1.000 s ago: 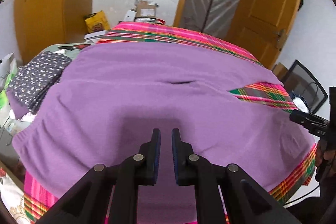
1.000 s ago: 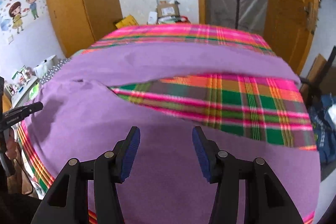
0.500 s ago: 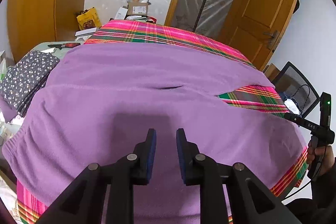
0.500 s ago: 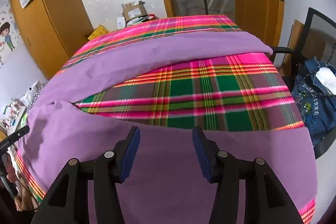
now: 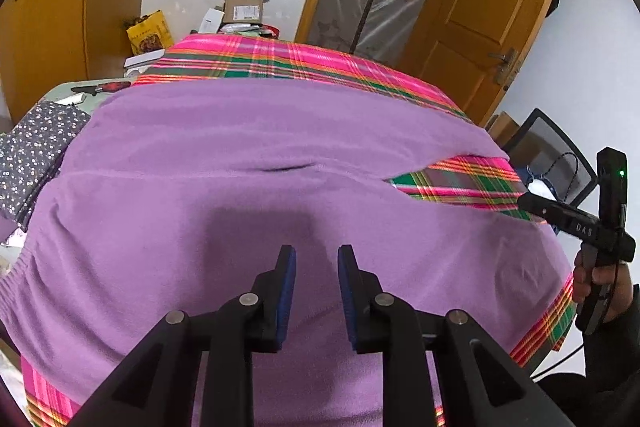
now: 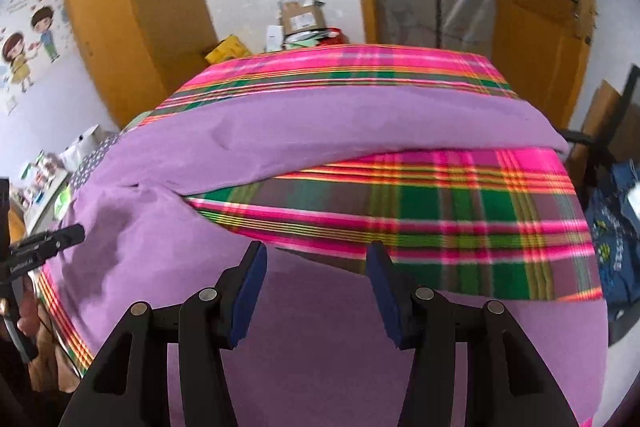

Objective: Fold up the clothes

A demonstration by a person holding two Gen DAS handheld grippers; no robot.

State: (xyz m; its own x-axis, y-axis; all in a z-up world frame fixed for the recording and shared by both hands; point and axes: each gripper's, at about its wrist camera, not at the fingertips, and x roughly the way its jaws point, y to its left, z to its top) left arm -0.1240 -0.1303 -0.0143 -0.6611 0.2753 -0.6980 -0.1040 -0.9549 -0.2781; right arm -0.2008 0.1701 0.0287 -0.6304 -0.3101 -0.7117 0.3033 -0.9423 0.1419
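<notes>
A large purple garment (image 5: 240, 187) lies spread flat over the pink and green plaid tablecloth (image 5: 280, 59). Its two long parts split apart toward the right and bare a wedge of plaid (image 6: 440, 211) between them. My left gripper (image 5: 316, 255) hovers over the near purple cloth, open with a moderate gap and nothing between its pads. My right gripper (image 6: 316, 251) stands open wide above the near purple part, just short of the plaid wedge, holding nothing. Each gripper also shows at the edge of the other view, the right gripper (image 5: 580, 223) held by a hand.
A folded dark dotted garment (image 5: 32, 147) lies at the table's left end. Cardboard boxes (image 5: 244, 11) stand behind the far edge, in front of a plastic-covered doorway. A wooden door (image 5: 480, 27), a black chair (image 5: 548, 143) and blue denim (image 6: 612, 239) are on the right.
My left gripper's jaws have spread from nearly shut to a clear gap. My right gripper swung to the right and back over the garment, its jaws staying wide.
</notes>
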